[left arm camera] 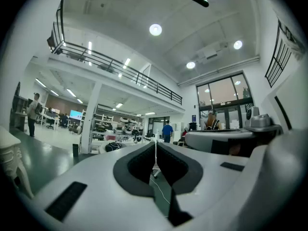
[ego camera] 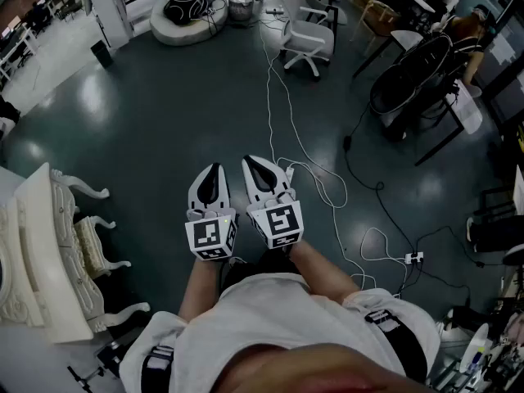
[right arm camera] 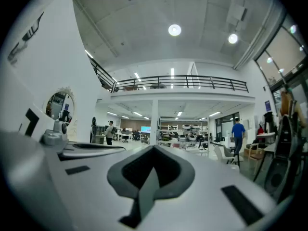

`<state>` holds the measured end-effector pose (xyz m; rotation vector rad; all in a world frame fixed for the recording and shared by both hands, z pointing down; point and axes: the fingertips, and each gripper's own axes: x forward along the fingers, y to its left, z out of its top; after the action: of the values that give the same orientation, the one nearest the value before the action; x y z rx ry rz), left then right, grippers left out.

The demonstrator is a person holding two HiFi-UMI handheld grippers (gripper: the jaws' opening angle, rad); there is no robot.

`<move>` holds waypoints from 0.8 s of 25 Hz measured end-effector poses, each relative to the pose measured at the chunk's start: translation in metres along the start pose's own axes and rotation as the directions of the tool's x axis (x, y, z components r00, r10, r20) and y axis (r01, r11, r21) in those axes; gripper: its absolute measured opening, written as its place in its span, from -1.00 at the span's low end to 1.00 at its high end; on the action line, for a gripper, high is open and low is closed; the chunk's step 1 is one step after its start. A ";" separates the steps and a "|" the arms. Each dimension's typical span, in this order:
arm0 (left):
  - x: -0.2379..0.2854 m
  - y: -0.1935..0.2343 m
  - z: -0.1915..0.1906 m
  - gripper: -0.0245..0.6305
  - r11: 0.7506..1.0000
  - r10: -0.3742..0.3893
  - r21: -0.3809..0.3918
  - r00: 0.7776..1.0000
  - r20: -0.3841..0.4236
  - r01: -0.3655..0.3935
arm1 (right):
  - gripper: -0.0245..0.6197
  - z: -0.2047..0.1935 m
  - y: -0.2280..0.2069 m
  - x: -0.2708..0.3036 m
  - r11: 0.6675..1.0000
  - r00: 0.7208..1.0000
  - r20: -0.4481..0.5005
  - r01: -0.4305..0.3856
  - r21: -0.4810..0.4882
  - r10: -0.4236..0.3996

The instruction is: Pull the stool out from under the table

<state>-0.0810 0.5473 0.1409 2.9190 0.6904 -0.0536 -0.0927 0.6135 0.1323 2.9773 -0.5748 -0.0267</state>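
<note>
Ornate, curvy-legged cream stool (ego camera: 92, 249)

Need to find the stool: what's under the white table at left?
A white stool with curved legs sits partly under the table, which covers its far side.

In the head view both tools are held side by side just below the middle of the frame, out in front of the person's chest. The left tool (ego camera: 214, 170) points toward the top of the frame. The right tool (ego camera: 256, 161) sits just beside it, its tip leaning slightly left. The left forearm (ego camera: 201, 281) and right forearm (ego camera: 319, 273), both bare, run down from them toward the lower centre. Each tool's own view shows its jaws pressed together with nothing between them.
</note>
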 end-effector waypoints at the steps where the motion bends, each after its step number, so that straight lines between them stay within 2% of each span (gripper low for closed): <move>1: -0.007 0.005 -0.001 -0.88 1.000 0.004 -0.003 1.000 -0.006 -0.004 | -0.88 0.005 0.008 0.000 1.000 1.000 0.000 -0.002 -0.003 0.002; 8: -0.022 0.036 0.001 -0.88 0.999 0.047 -0.008 0.999 0.010 -0.047 | -0.88 0.012 0.039 0.015 0.999 0.998 0.016 -0.053 -0.010 0.053; 13: -0.023 0.056 -0.014 -0.88 0.997 0.073 -0.006 0.997 -0.016 -0.073 | -0.88 0.004 0.051 0.035 0.998 0.998 0.037 -0.053 0.024 0.052; 20: 0.003 0.101 -0.020 -0.88 0.992 0.127 0.003 0.991 -0.030 -0.127 | -0.88 -0.003 0.051 0.091 0.996 0.995 0.056 -0.082 0.020 0.080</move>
<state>-0.0332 0.4618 0.1739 2.9624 0.5078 0.0043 -0.0268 0.5324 0.1412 2.9797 -0.7066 -0.0962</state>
